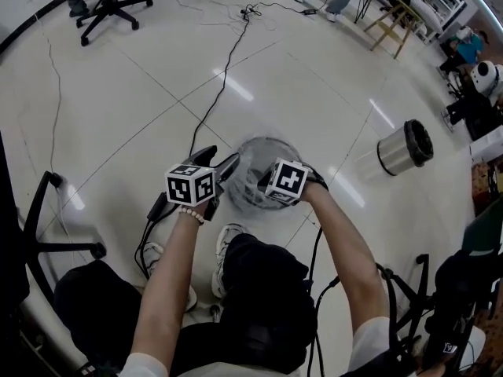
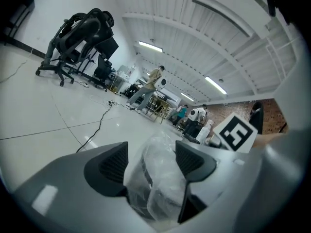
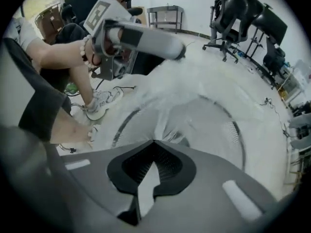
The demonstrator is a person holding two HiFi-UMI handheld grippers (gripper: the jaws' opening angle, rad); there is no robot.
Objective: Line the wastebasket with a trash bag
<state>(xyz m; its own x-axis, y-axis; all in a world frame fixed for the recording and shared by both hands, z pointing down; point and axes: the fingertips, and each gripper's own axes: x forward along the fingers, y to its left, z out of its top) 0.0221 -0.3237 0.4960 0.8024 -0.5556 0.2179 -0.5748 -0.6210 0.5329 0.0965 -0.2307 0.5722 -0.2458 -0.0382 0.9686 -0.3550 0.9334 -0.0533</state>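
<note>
On the floor in front of my feet stands a round mesh wastebasket (image 1: pixel 266 149) with a clear trash bag (image 1: pixel 245 195) draped in and over it. My left gripper (image 1: pixel 226 168) reaches level to the basket's left rim. In the left gripper view its jaws (image 2: pixel 151 150) stand wide, with bunched bag film (image 2: pixel 163 178) and the dark rim between the pads. My right gripper (image 1: pixel 271 185) points steeply down at the near right rim. In its own view the right gripper (image 3: pixel 153 142) is shut, and folds of bag film (image 3: pixel 170 113) run into its tips over the basket rim (image 3: pixel 235 130).
A second metal wastebasket (image 1: pixel 405 146) lies on its side on the floor at the right. A black cable (image 1: pixel 224 77) runs across the floor behind the basket. Office chairs stand at the far left (image 1: pixel 110 2) and close by on both sides. My shoes (image 1: pixel 228 238) are just behind the basket.
</note>
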